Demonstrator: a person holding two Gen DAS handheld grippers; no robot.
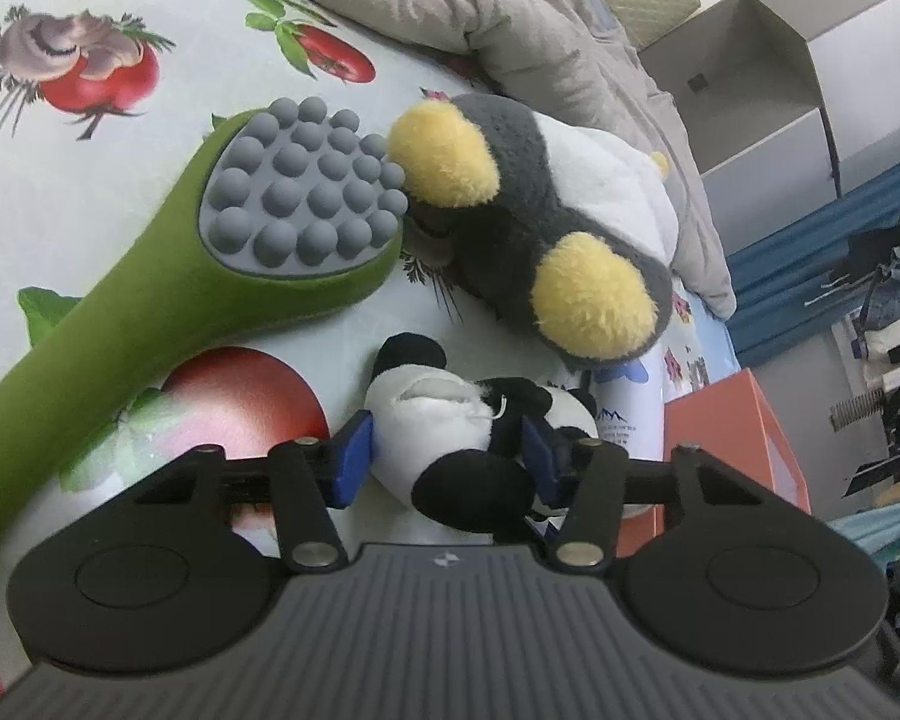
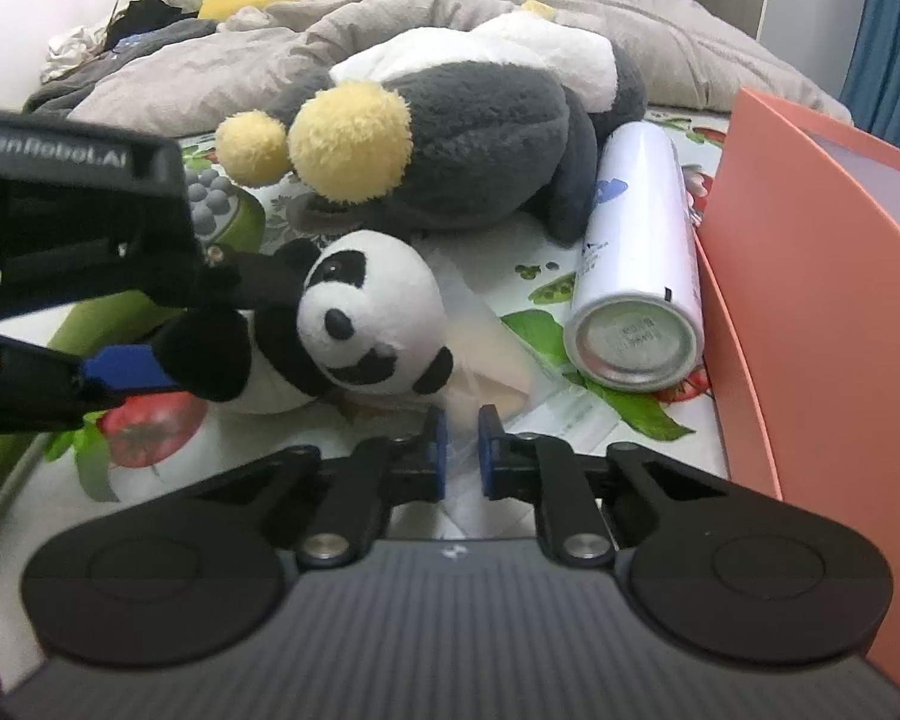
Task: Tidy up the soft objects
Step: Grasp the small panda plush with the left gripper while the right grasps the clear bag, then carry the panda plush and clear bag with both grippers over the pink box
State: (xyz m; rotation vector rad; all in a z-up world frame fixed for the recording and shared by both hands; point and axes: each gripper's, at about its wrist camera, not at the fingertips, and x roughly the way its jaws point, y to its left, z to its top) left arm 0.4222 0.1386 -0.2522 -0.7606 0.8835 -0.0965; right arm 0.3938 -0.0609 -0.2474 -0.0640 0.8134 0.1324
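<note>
Pinching the toy panda (image 1: 450,426) by its body, the left gripper (image 1: 444,456) sat at six o'clock of the penguin (image 1: 546,204); the right gripper (image 2: 463,450) had closed on a clear plastic bag (image 2: 480,348).

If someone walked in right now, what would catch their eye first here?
Probably the small panda plush in the middle of the fruit-print sheet, gripped around its body by the left gripper. Just behind it lies a bigger grey plush with yellow feet. To its right, a white spray can rests against an orange box.
</note>
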